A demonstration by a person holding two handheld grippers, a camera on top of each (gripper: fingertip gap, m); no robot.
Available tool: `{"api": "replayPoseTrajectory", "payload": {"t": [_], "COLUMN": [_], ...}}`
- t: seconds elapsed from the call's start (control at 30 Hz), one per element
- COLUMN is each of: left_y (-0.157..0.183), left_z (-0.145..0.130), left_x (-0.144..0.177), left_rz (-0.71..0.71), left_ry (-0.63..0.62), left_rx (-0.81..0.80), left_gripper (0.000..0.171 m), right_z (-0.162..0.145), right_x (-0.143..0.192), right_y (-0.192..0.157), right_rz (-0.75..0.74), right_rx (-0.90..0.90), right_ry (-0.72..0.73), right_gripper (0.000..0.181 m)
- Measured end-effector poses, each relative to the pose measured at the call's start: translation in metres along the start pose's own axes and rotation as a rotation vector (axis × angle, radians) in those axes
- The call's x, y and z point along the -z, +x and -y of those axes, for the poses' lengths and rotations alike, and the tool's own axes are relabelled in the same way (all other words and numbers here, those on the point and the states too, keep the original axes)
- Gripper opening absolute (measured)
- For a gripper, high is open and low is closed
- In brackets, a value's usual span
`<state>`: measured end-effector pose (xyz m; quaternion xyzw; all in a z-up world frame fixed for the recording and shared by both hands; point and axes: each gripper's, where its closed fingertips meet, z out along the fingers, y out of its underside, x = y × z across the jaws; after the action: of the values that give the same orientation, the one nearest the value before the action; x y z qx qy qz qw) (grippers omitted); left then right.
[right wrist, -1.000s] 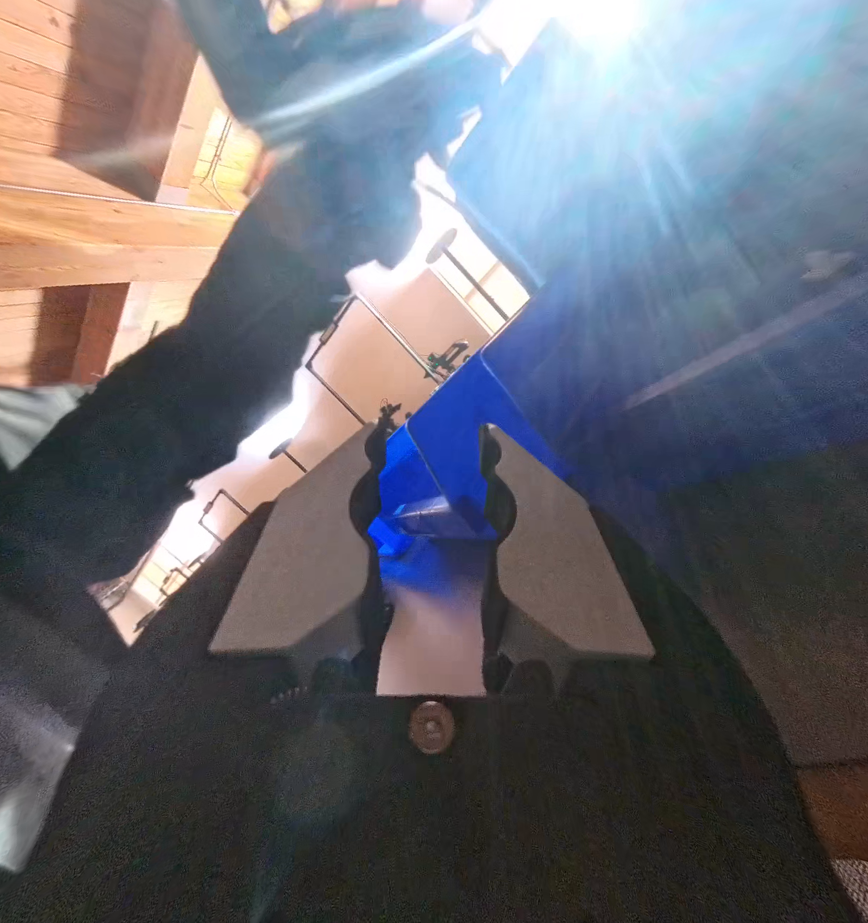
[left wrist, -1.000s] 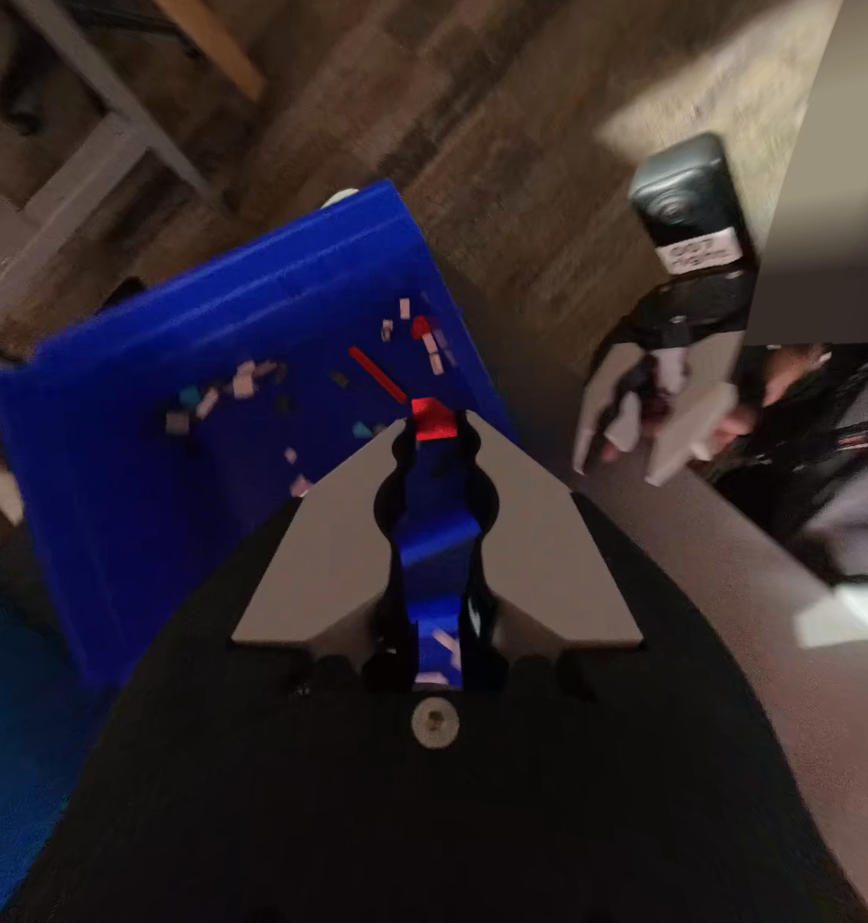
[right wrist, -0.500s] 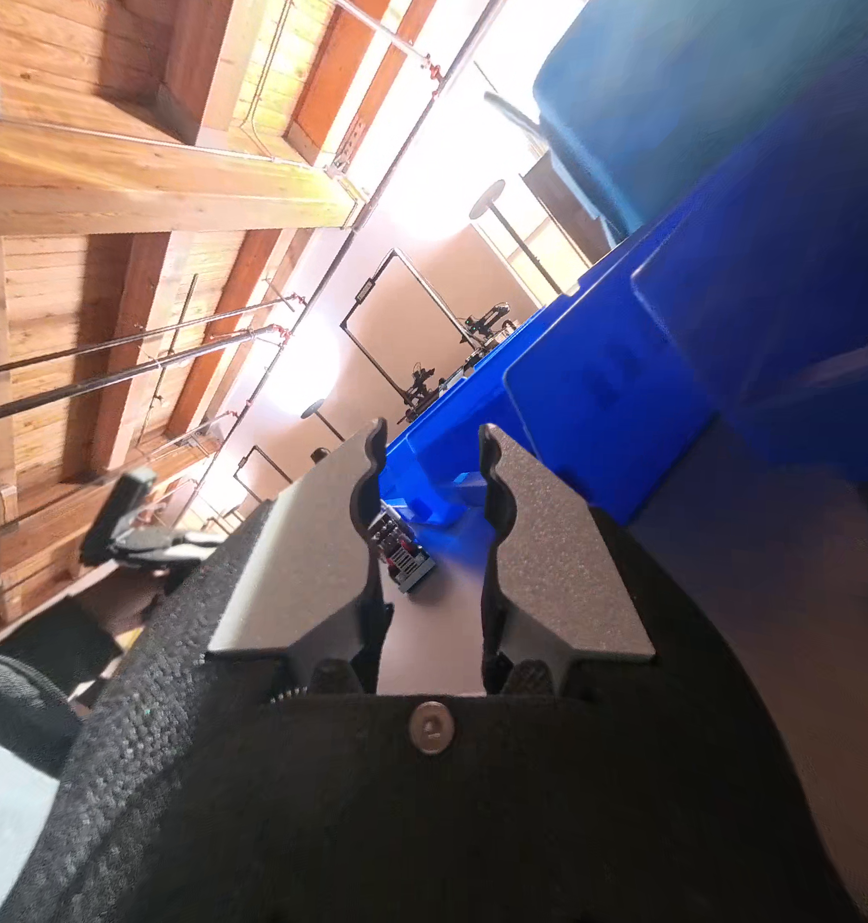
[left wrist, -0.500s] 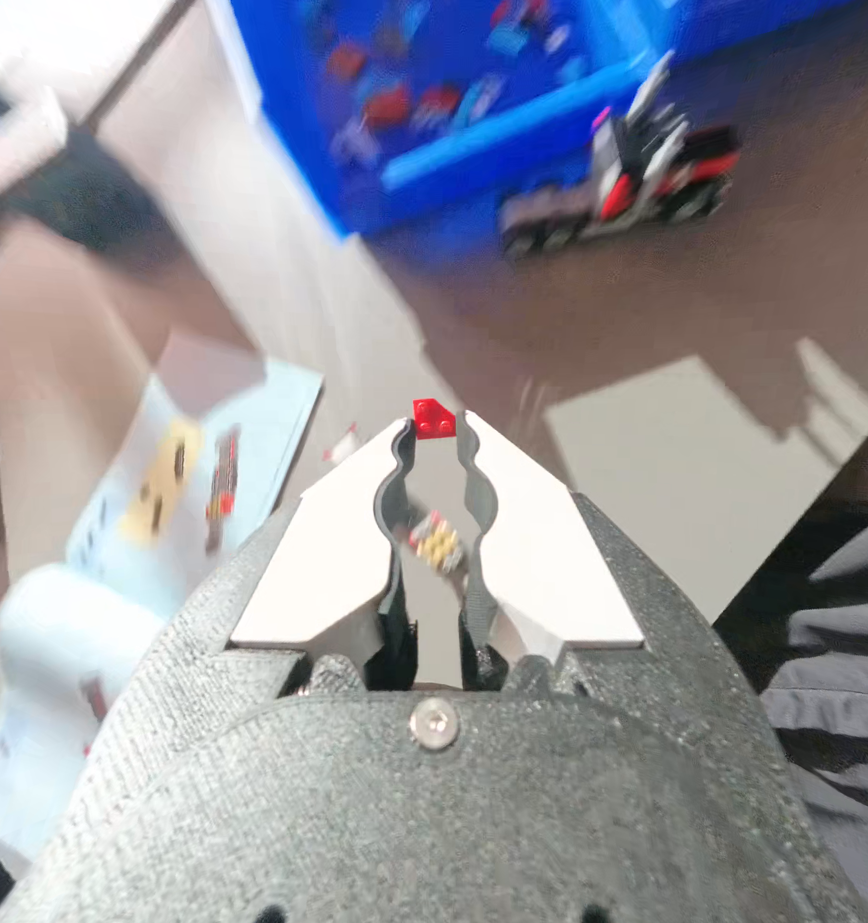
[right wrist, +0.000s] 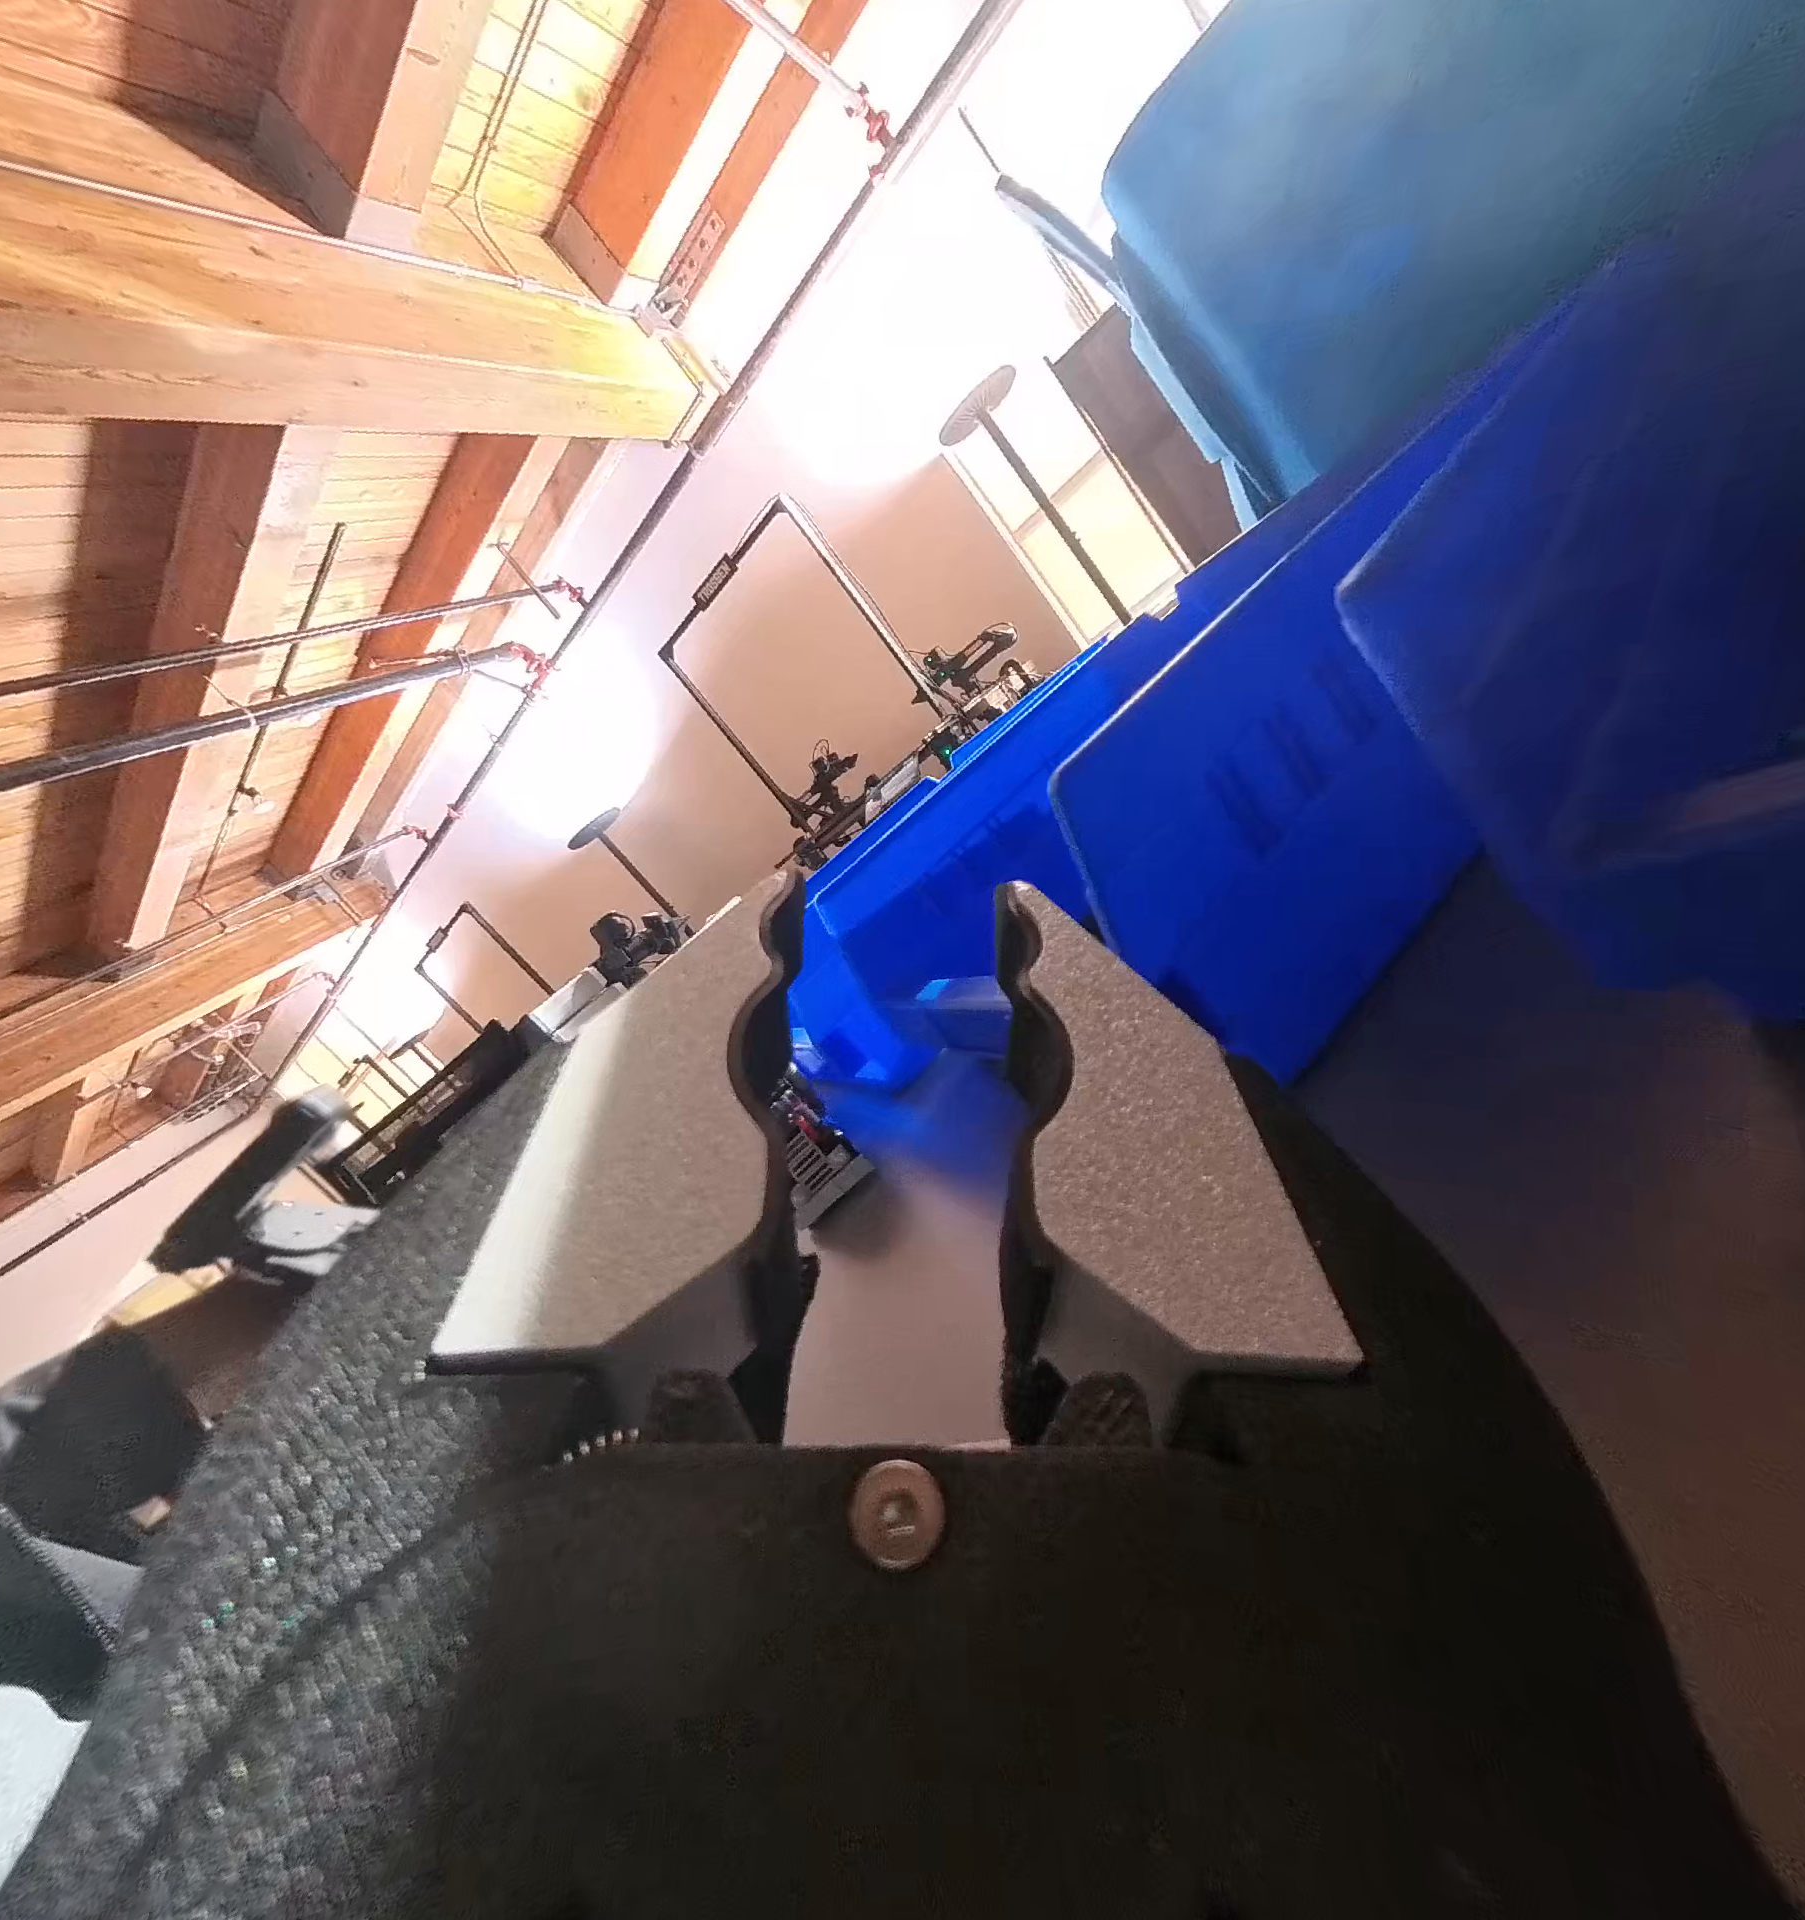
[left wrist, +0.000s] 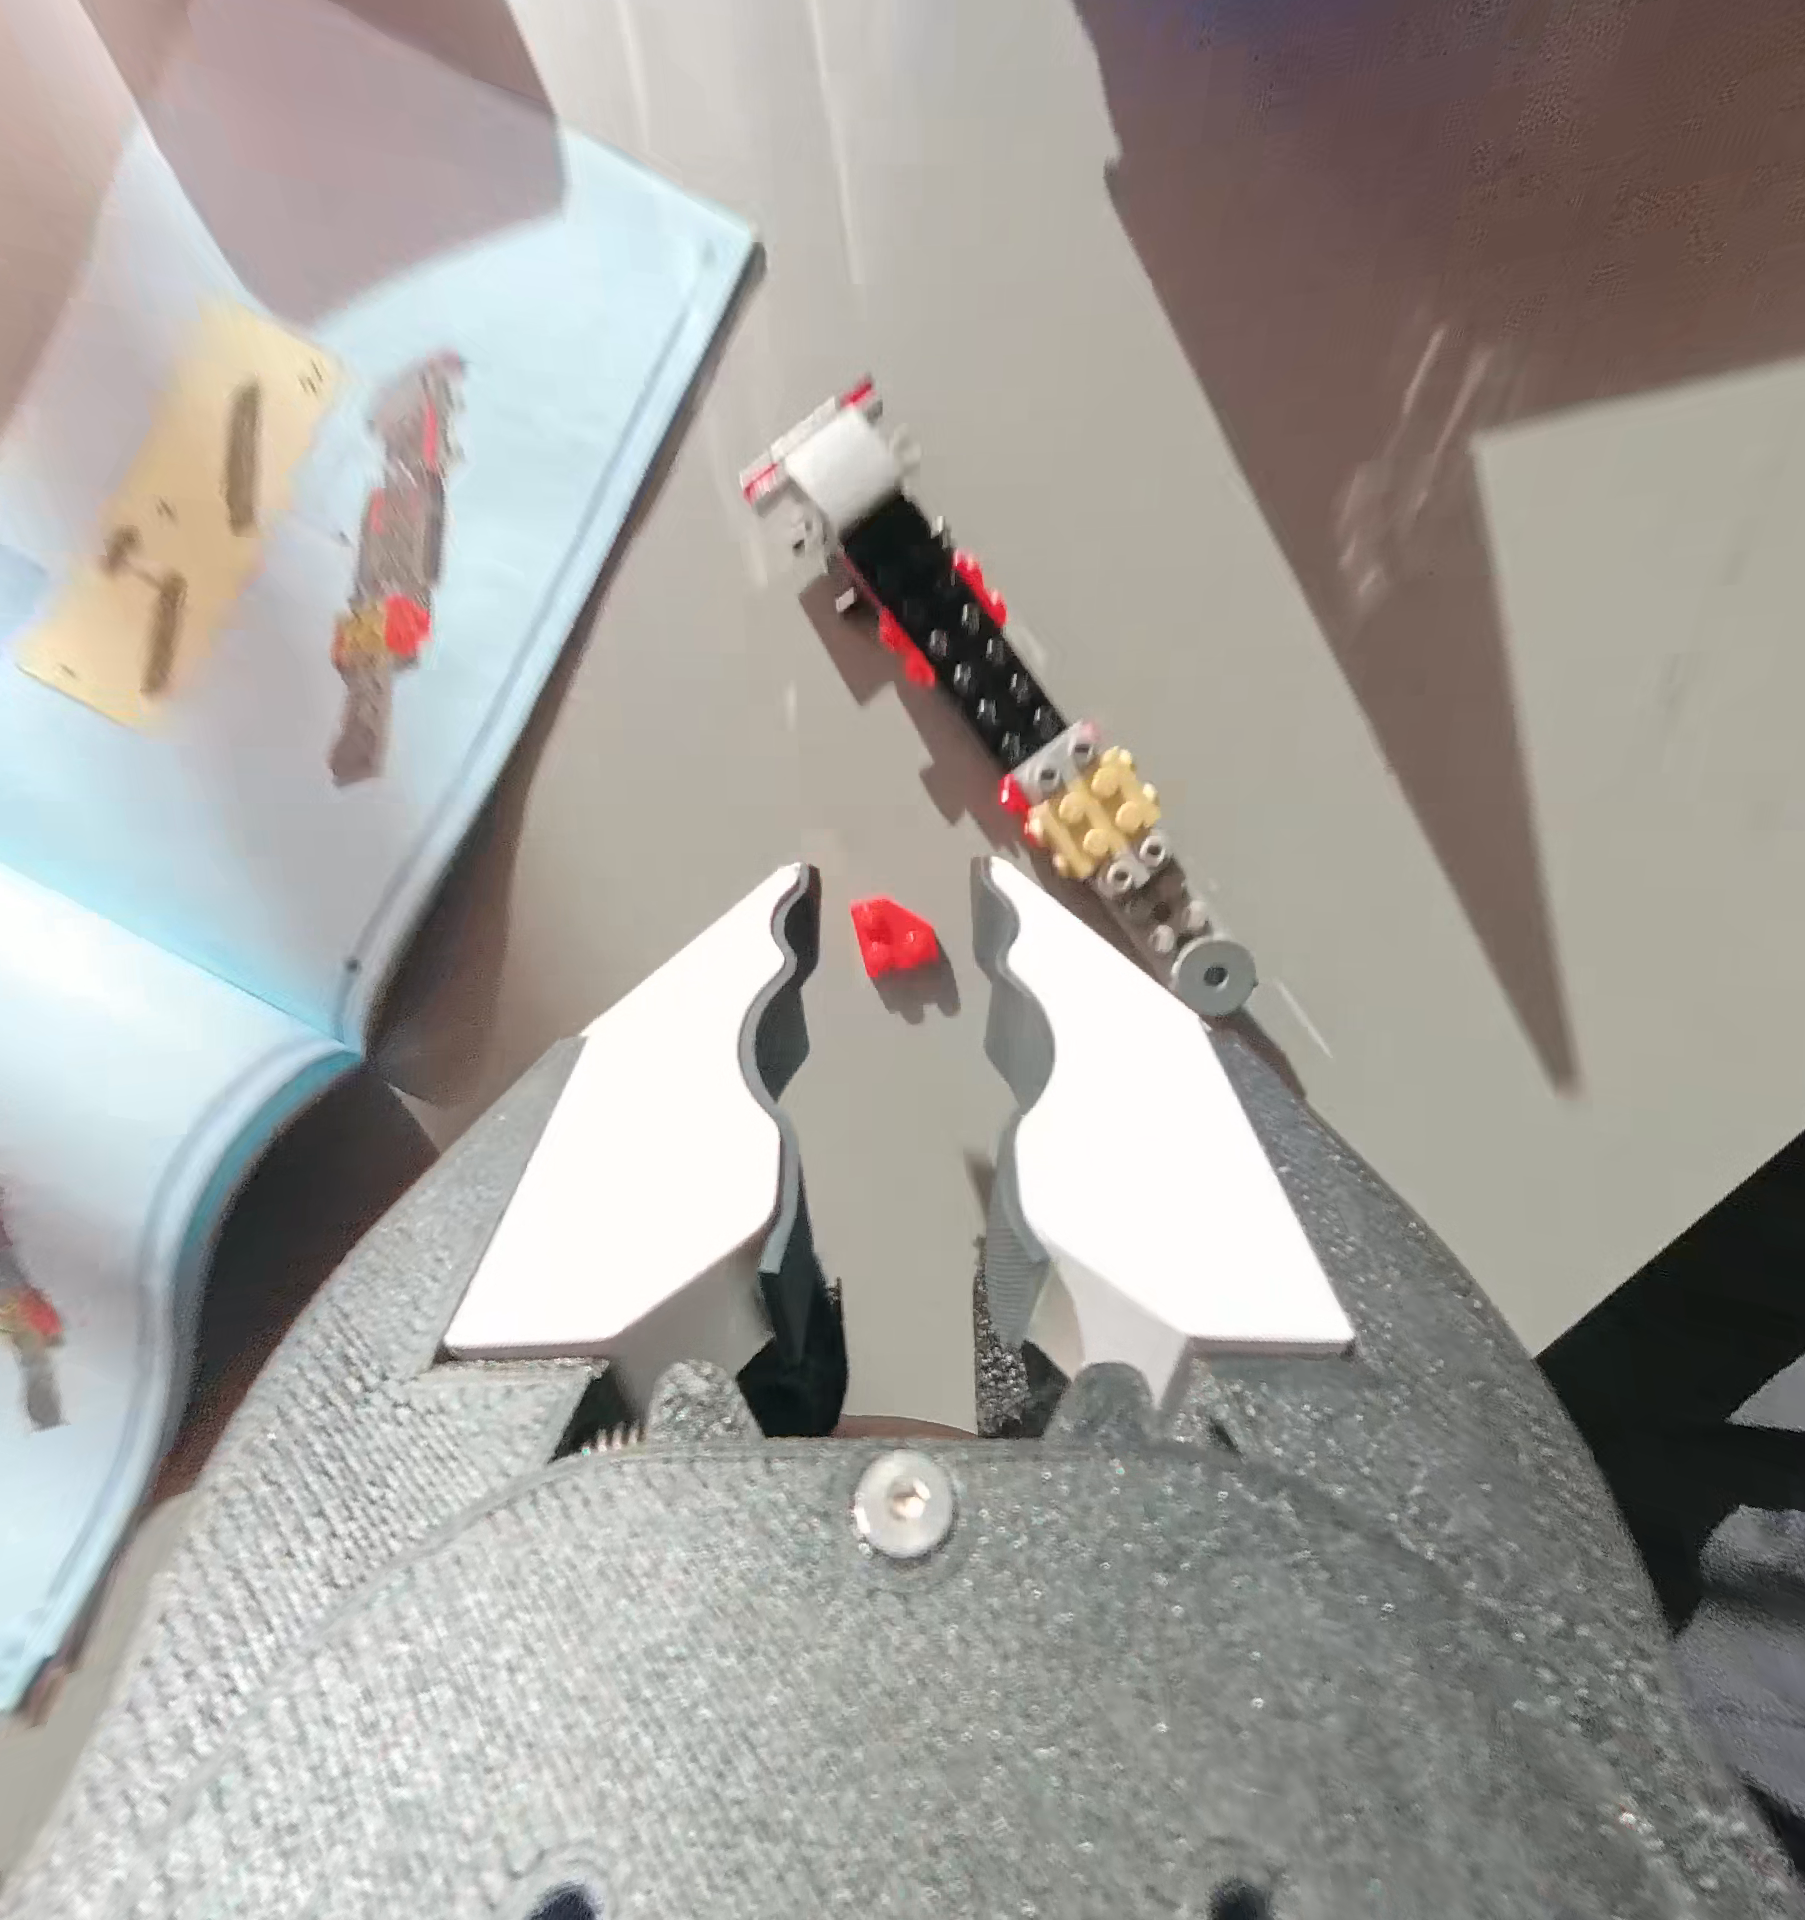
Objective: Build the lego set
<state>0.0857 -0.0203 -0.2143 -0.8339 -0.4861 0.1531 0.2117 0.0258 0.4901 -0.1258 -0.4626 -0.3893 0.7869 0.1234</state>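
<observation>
In the left wrist view a small red brick lies loose on the grey table, between and just past the tips of my left gripper, which is open and empty. A long black Lego assembly with a white end, red side pieces, a gold plate and a grey round end lies just beyond, to the right. My right gripper is open and empty, low over the table and tilted. A small built Lego model shows between its fingers.
An open light-blue instruction booklet lies left of the assembly. Blue plastic bins stand close ahead of the right gripper. The table's edge runs at the right, with dark cloth below it. The other gripper shows far left. Across from one pair of fingers to the other is roughly 50 cm.
My left gripper carried the red brick from the blue bin over the table, then opened and released it; the brick now lies on the table. The right gripper stayed open and hardly moved.
</observation>
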Motion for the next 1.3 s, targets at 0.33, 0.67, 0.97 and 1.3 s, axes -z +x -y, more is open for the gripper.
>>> {"api": "replayPoseTrajectory", "payload": {"t": [0.33, 0.67, 0.97, 1.3], "left_y": [0.204, 0.53, 0.599, 0.605], "left_z": [0.288, 0.417, 0.412, 0.386], "left_x": [0.036, -0.051, -0.161, -0.198], "left_rz": [-0.364, -0.968, -1.278, -1.382], "left_ry": [0.352, 0.308, 0.012, -0.045], "left_rx": [-0.582, -1.53, -1.899, -2.037], "left_gripper": [0.033, 0.034, 0.03, 0.025], "right_z": [0.014, 0.048, 0.055, 0.055], "right_x": [0.011, 0.044, 0.061, 0.066], "right_y": [0.013, 0.042, 0.075, 0.093], "right_rz": [-0.015, -0.097, -0.114, -0.1], "right_rx": [-0.048, -0.04, -0.103, -0.154], "right_ry": [0.042, 0.134, 0.18, 0.211], "right_gripper": [0.038, 0.038, 0.038, 0.036]}}
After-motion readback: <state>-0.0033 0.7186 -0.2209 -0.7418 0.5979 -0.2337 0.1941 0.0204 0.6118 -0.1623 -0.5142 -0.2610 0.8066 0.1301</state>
